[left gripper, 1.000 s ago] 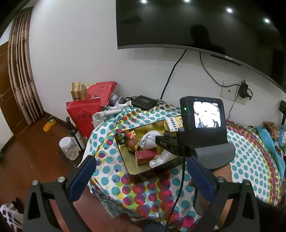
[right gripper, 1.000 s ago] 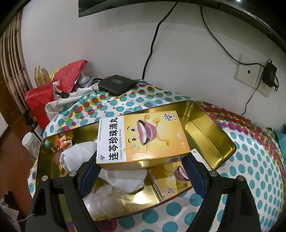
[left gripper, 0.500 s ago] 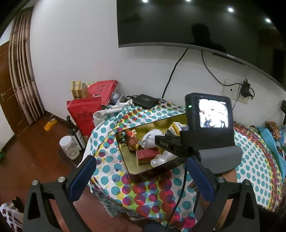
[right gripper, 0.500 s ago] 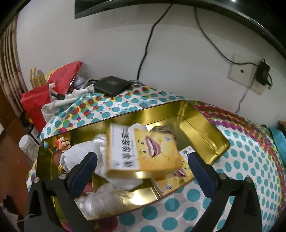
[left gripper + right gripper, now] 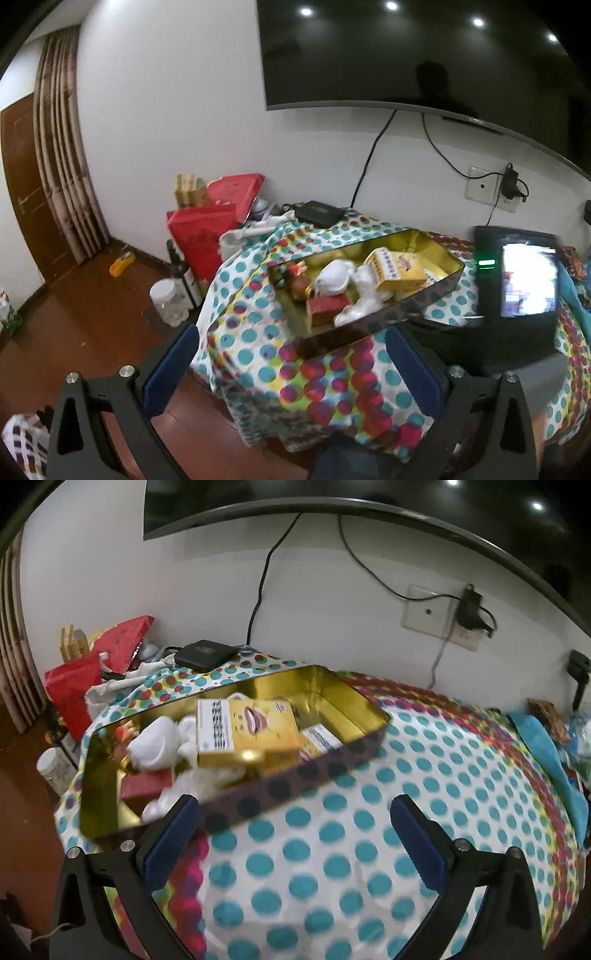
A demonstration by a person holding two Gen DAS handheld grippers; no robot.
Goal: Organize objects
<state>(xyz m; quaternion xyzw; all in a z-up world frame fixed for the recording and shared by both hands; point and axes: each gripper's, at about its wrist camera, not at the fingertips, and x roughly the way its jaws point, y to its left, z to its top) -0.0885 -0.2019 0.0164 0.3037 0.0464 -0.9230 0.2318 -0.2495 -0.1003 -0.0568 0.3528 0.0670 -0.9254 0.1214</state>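
A gold tin [image 5: 365, 705] [image 5: 443, 251] stands on the polka-dot cloth. In it a yellow medicine box [image 5: 255, 727] [image 5: 397, 267] lies tilted on white cloth bundles [image 5: 155, 742], with a second yellow box [image 5: 319, 738] and a red box [image 5: 327, 304] beside it. My right gripper [image 5: 291, 838] is open and empty, drawn back in front of the tin. My left gripper [image 5: 291, 363] is open and empty, off the table's front left. The right gripper's body and screen [image 5: 524, 280] show at the right of the left wrist view.
A black box [image 5: 205, 653] lies at the table's back. Red bags [image 5: 207, 229], a bottle and a plastic jar [image 5: 168, 299] stand on the floor at the left. A TV, cables and a wall socket [image 5: 439, 609] are behind. A teal cloth [image 5: 546, 746] lies at right.
My right gripper opened and let the yellow box drop into the tin, then pulled back. The left gripper has drawn away a little.
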